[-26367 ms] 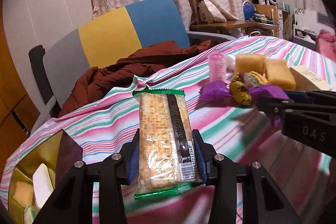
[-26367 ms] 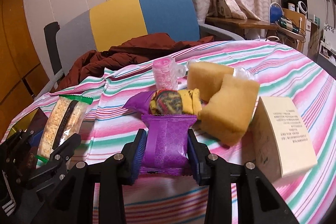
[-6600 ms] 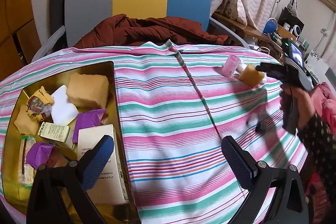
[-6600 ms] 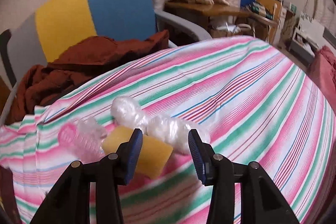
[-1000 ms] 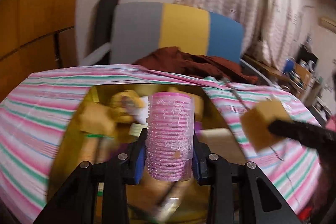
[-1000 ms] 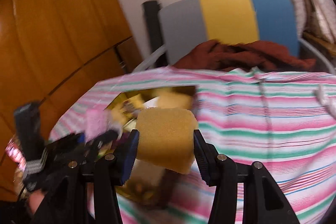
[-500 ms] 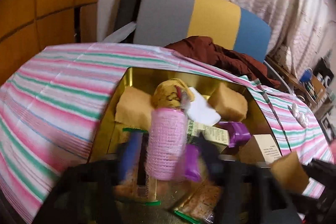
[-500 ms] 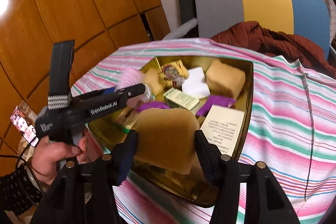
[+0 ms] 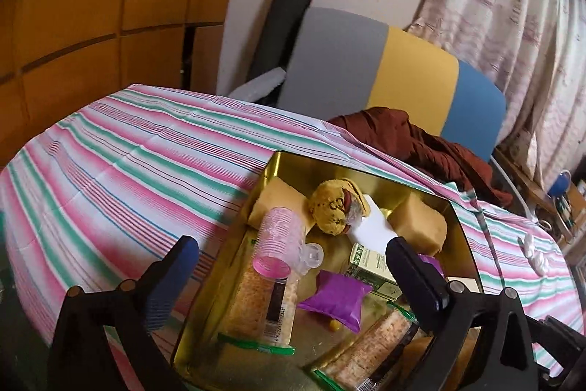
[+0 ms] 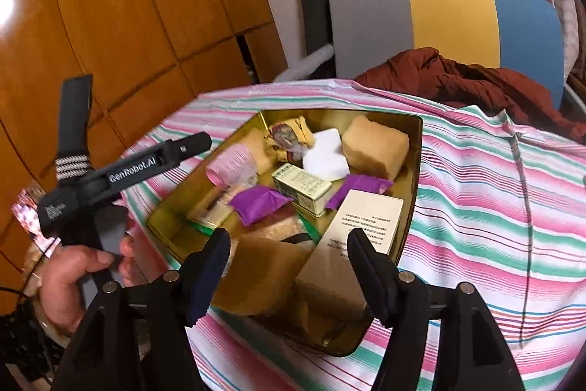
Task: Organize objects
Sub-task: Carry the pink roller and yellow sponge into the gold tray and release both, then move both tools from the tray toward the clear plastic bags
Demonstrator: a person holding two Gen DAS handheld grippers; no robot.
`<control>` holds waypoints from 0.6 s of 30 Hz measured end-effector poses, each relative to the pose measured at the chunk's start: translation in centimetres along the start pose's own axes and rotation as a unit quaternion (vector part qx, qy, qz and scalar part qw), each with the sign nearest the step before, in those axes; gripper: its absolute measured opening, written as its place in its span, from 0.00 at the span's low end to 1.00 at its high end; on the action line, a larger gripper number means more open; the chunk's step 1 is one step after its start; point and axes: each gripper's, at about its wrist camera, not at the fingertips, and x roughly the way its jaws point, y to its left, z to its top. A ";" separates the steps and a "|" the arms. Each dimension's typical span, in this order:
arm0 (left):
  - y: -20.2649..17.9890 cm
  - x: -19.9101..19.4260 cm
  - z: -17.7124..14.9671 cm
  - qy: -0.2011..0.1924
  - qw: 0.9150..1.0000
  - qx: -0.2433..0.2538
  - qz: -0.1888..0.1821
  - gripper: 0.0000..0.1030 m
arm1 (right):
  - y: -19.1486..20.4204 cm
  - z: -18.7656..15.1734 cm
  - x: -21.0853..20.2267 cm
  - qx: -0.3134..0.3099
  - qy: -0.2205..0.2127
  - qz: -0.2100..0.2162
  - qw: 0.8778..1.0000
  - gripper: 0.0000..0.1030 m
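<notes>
A gold tin box (image 9: 360,173) (image 10: 415,149) sits on the striped tablecloth and holds several items. The pink hair roller (image 9: 277,239) (image 10: 230,163) lies at its left side on a cracker pack (image 9: 256,299). My left gripper (image 9: 293,275) is open and empty above the box. My right gripper (image 10: 289,262) is open; a yellow sponge (image 10: 263,275) lies loose below its jaws at the box's near end. Also inside are purple packets (image 10: 258,204), a green carton (image 10: 302,184), a white card box (image 10: 366,220), another sponge (image 10: 375,145) and a white block (image 10: 326,154).
A grey, yellow and blue chair (image 10: 443,13) with a brown jacket (image 10: 476,79) stands behind the table. Wooden panels (image 10: 128,6) are on the left. A white plastic bundle (image 9: 533,251) lies on the cloth at the far right. The left hand gripper's body (image 10: 121,171) hangs over the box's left edge.
My left gripper opened and the pink roller dropped into the box. My right gripper opened and let the yellow sponge fall into the box's near end.
</notes>
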 end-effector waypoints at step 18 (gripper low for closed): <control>-1.8 -0.5 -0.3 0.006 1.000 0.011 0.009 1.00 | -1.9 0.6 2.5 -0.018 0.018 -0.111 0.993 0.65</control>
